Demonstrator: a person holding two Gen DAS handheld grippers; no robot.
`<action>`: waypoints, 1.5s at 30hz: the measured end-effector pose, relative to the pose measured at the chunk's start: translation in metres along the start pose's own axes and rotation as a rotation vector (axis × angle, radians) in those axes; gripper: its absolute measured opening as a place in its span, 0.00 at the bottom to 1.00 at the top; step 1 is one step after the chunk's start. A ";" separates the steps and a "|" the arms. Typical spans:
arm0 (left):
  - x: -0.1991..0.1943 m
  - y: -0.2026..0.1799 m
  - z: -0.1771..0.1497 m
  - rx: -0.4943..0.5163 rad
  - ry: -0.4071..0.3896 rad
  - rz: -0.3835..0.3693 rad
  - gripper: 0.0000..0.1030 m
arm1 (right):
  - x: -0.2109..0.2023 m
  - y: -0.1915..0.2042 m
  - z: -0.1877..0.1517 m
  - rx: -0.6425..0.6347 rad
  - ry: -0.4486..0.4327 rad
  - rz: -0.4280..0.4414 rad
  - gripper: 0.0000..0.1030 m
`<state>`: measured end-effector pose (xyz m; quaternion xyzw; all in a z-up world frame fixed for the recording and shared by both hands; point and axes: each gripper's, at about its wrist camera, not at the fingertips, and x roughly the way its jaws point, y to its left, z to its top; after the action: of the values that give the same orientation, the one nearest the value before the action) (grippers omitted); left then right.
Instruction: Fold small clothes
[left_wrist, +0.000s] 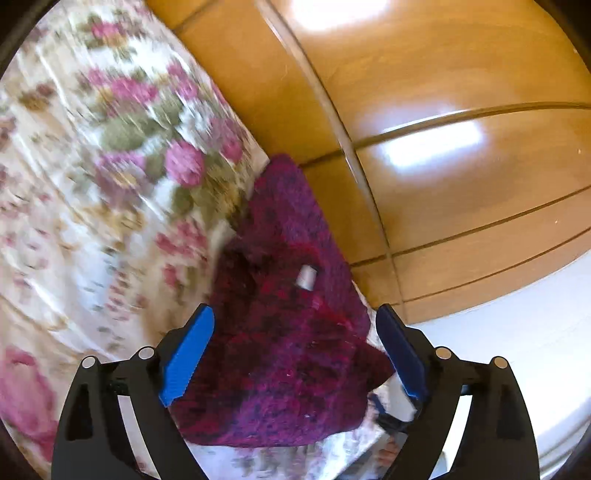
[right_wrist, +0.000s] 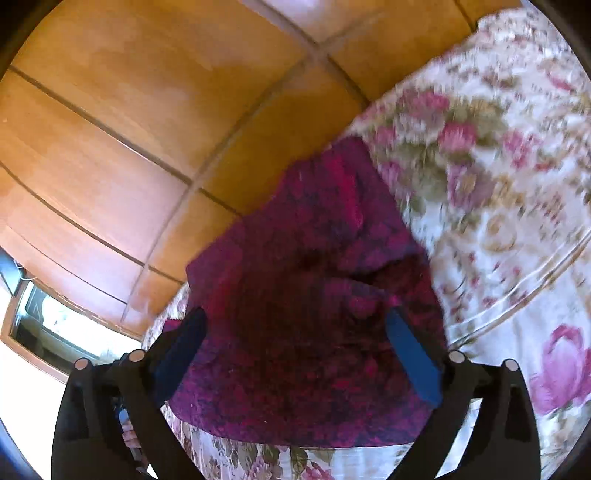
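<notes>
A small magenta and purple knit garment (left_wrist: 280, 332) lies on the floral bedspread (left_wrist: 92, 184), bunched, with a small white tag (left_wrist: 306, 277) on it. My left gripper (left_wrist: 295, 314) is open, its blue fingers (left_wrist: 188, 354) spread wide to either side of the garment, just above it. In the right wrist view the same garment (right_wrist: 306, 314) lies between the open right gripper (right_wrist: 295, 317), whose blue fingers (right_wrist: 413, 362) straddle it. Neither gripper holds the cloth. Both views are blurred by motion.
A glossy wooden wardrobe (left_wrist: 443, 129) with panel seams stands right behind the bed edge; it also shows in the right wrist view (right_wrist: 129, 129). A window (right_wrist: 48, 325) is at the left. The floral bedspread (right_wrist: 498, 184) stretches to the right.
</notes>
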<state>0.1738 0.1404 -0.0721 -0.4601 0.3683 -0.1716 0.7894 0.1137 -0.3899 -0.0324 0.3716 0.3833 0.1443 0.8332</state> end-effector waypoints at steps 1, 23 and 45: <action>-0.002 0.001 -0.001 0.034 0.008 0.018 0.87 | -0.007 -0.001 -0.001 -0.019 -0.011 -0.008 0.95; 0.011 0.008 -0.081 0.344 0.198 0.172 0.26 | -0.014 -0.006 -0.061 -0.240 0.081 -0.255 0.24; -0.072 0.013 -0.133 0.387 0.156 0.311 0.69 | -0.101 0.017 -0.129 -0.308 0.086 -0.267 0.64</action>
<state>0.0262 0.1116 -0.0930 -0.2237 0.4546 -0.1503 0.8490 -0.0488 -0.3664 -0.0218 0.1791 0.4378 0.1052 0.8748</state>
